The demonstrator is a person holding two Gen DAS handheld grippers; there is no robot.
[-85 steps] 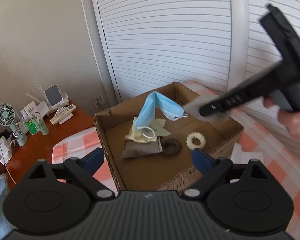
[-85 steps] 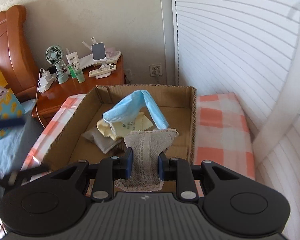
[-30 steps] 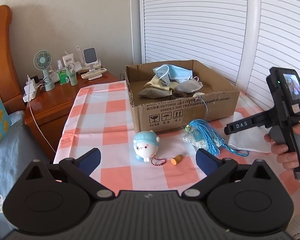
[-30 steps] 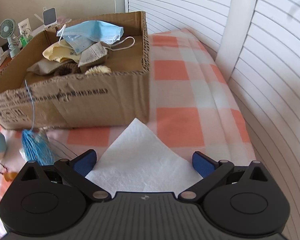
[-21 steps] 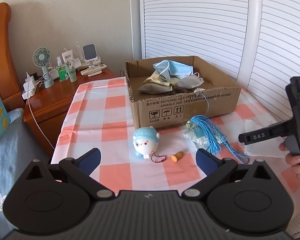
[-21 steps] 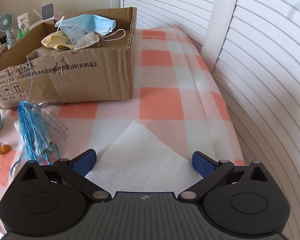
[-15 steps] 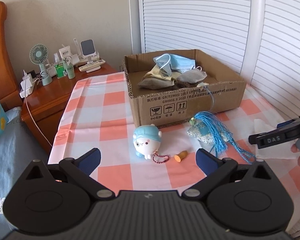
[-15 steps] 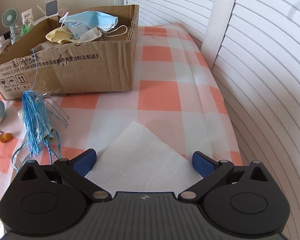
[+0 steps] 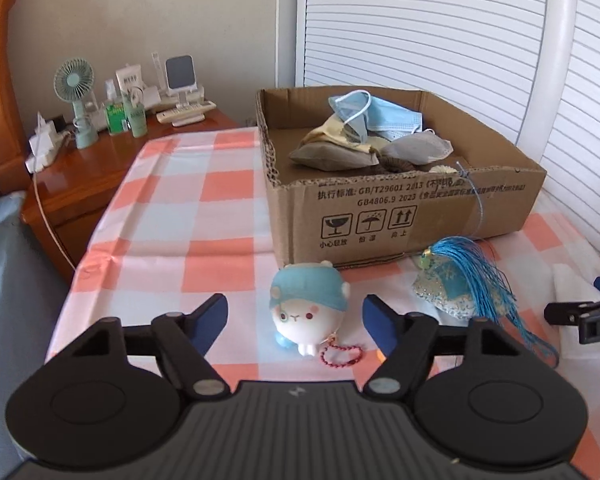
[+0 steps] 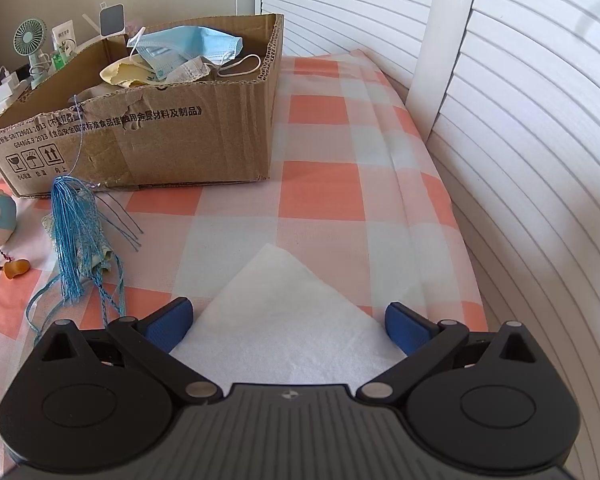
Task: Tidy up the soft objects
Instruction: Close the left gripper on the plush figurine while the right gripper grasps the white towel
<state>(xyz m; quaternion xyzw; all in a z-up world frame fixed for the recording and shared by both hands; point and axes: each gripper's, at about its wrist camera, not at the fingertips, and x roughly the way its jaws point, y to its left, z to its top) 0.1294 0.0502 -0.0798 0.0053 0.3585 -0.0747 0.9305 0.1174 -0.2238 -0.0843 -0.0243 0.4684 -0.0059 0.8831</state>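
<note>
A cardboard box (image 9: 400, 216) (image 10: 172, 140) stands on the checked tablecloth and holds a blue face mask (image 9: 384, 114) (image 10: 188, 50), a grey pouch (image 9: 418, 148) and other soft items. A small plush toy (image 9: 308, 312) with a blue cap and red bead chain lies in front of the box, between the fingers of my open left gripper (image 9: 294, 320). A blue tassel sachet (image 9: 460, 284) (image 10: 76, 232) lies to its right. My right gripper (image 10: 288, 324) is open, its fingers either side of a white folded cloth (image 10: 288, 320).
A small orange piece (image 10: 16, 269) lies beside the toy's chain. A wooden nightstand (image 9: 80, 176) at the left carries a fan, bottles and a remote. White slatted shutters (image 10: 520, 120) stand close along the table's far and right sides.
The right gripper let go of the lace cloth into the box and came down over the white cloth. The left gripper has moved in towards the plush toy.
</note>
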